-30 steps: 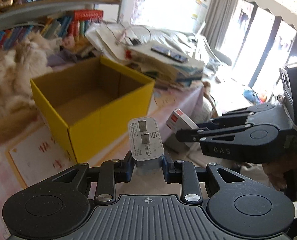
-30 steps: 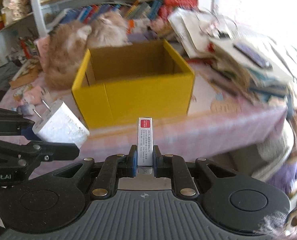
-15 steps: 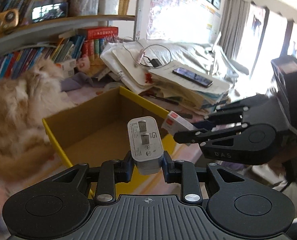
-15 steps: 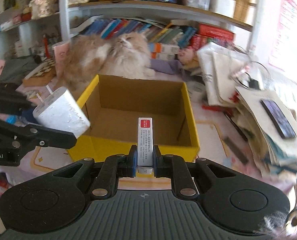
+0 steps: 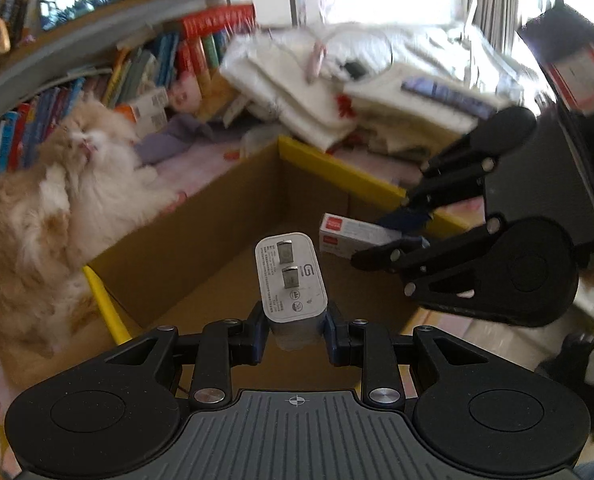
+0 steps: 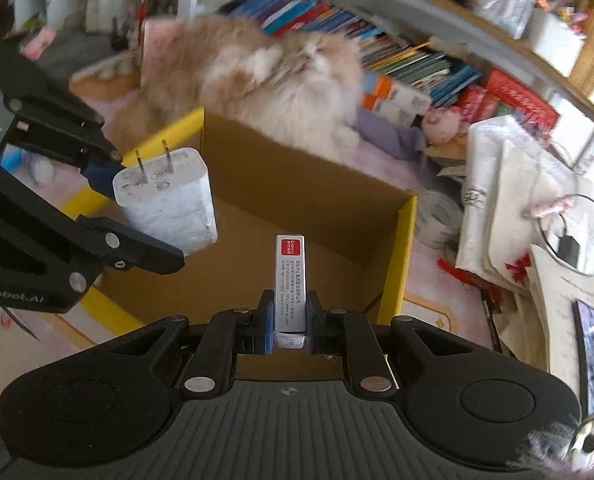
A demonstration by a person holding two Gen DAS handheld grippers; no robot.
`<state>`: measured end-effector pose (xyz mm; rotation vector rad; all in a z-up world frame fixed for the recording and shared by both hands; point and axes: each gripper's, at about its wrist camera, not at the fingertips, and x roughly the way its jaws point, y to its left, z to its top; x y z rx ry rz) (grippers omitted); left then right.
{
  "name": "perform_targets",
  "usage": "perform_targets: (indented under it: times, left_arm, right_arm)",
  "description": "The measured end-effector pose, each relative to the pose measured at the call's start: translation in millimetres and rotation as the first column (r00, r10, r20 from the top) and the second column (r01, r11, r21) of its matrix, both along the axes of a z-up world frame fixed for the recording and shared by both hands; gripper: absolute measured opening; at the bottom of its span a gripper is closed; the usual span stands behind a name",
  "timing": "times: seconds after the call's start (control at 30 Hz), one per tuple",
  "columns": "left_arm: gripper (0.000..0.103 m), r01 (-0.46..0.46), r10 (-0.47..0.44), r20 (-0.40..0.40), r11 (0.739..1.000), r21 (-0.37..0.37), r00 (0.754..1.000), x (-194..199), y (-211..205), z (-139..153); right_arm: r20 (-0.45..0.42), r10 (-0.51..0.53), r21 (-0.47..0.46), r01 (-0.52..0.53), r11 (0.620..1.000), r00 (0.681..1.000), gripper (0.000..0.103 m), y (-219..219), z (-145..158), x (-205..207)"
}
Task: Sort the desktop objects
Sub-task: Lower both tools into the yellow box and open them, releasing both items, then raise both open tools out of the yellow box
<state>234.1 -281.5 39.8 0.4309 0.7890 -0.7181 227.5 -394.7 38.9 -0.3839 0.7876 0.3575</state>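
Both claws now over box (image 5: 225, 216), loaded.

Long-haired cream-and-ginger cat (image 6: 281, 80) lying on pink table (image 6: 389, 168), eyes shut, head raised. Row of books (image 6: 397, 60) on curved shelf behind cat. Small orange-and-white carton (image 6: 393, 98) just right of cat. Pink pig plush (image 6: 443, 124) right of carton, on purple cloth (image 6: 393, 136). Red book (image 6: 517, 98) lying flat beyond plush. Heap of white papers and bags (image 6: 501, 204) well right of cat. Black cable loop with small adapter (image 6: 567, 246) on top of heap. Dark phone (image 6: 591, 346) on heap's near end, screen up. Other detail blurred.
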Motion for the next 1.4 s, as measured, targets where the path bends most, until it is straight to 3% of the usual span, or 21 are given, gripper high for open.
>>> perform_targets:
  times: [0.2, 0.33, 0.5, 0.67, 0.8, 0.9, 1.03, 1.2, 1.4]
  left_arm:
    - [0.027, 0.018, -0.014, -0.038, 0.994, 0.112, 0.999, 13.8, -13.1, -24.0]
    - [0.027, 0.004, 0.005, -0.096, 0.996, 0.089, 0.995, 23.0, -12.4, -25.4]
    - [0.026, 0.028, -0.020, -0.072, 0.993, 0.111, 0.997, 18.6, -15.6, -22.8]
    - [0.024, -0.017, 0.021, -0.067, 0.998, 0.061, 0.998, 25.0, -10.5, -12.3]
    - [0.023, -0.035, 0.041, -0.064, 0.995, 0.094, 0.997, 30.1, -12.5, -18.9]
    - [0.024, -0.033, 0.041, -0.075, 0.994, 0.101, 0.996, 29.1, -10.7, -25.0]
    - [0.032, -0.031, 0.036, -0.042, 0.994, 0.101, 0.998, 22.5, -8.1, -25.3]
    - [0.040, -0.056, 0.056, 0.003, 0.997, 0.060, 0.998, 13.3, 2.7, -13.8]
    - [0.052, -0.073, 0.073, 0.101, 0.997, -0.001, 0.992, -15.1, 18.1, 10.8]
  right_arm:
    - [-0.110, 0.040, 0.000, -0.040, 0.999, 0.993, 0.013, -1.8, -26.8, 27.5]
    - [-0.140, 0.052, -0.017, -0.055, 0.998, 0.989, 0.013, -1.6, -34.0, 37.1]
    - [-0.167, 0.064, -0.053, -0.074, 0.996, 0.984, 0.013, 2.7, -38.2, 48.9]
    - [-0.183, 0.067, -0.056, -0.079, 0.995, 0.981, 0.013, 4.2, -41.3, 48.9]
    - [-0.188, 0.061, -0.056, -0.073, 0.996, 0.980, 0.013, 4.7, -42.0, 51.5]
    - [-0.189, 0.058, -0.053, -0.069, 0.996, 0.980, 0.013, 4.9, -41.8, 52.7]
    - [-0.183, 0.050, -0.043, -0.059, 0.997, 0.982, 0.013, 4.9, -41.2, 52.4]
    - [-0.146, 0.036, 0.010, -0.035, 0.999, 0.989, 0.032, 5.8, -31.1, 48.4]
    - [-0.031, 0.050, 0.046, -0.049, 0.998, 0.998, 0.038, 8.4, -1.8, 22.7]
